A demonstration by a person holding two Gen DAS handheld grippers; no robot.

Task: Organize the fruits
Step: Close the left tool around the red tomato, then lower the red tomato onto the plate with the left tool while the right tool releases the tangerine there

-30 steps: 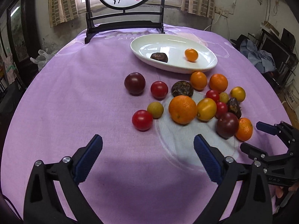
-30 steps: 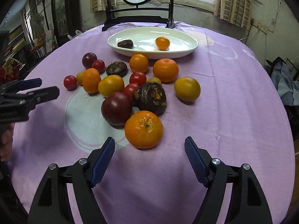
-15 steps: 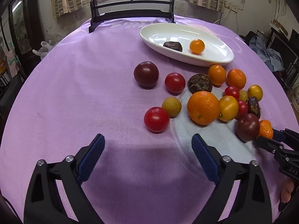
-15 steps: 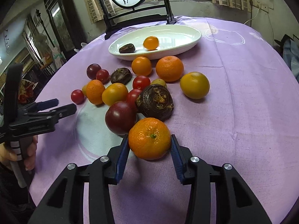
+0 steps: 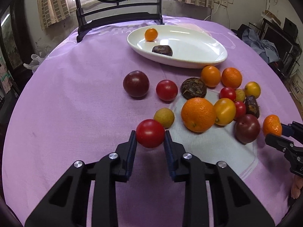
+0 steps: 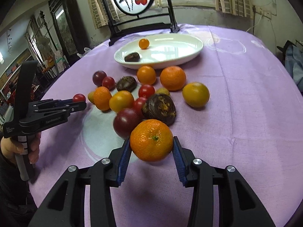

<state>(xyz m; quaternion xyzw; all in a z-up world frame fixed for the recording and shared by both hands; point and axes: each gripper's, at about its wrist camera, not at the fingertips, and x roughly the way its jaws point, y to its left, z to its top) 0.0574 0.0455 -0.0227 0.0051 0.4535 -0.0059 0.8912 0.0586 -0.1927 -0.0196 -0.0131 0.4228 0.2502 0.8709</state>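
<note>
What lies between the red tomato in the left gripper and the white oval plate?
In the left wrist view: a yellow-green fruit, then another red tomato.

The left gripper [image 5: 150,137] clamps a red tomato [image 5: 150,133] — the white dish [image 5: 198,56] sits well beyond.

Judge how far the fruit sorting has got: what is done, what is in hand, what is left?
Done: the white dish holds one small orange fruit and one dark fruit. In hand: the left gripper clamps a red tomato; the right gripper clamps a mandarin. Left: over a dozen fruits lie on the purple cloth.
</note>
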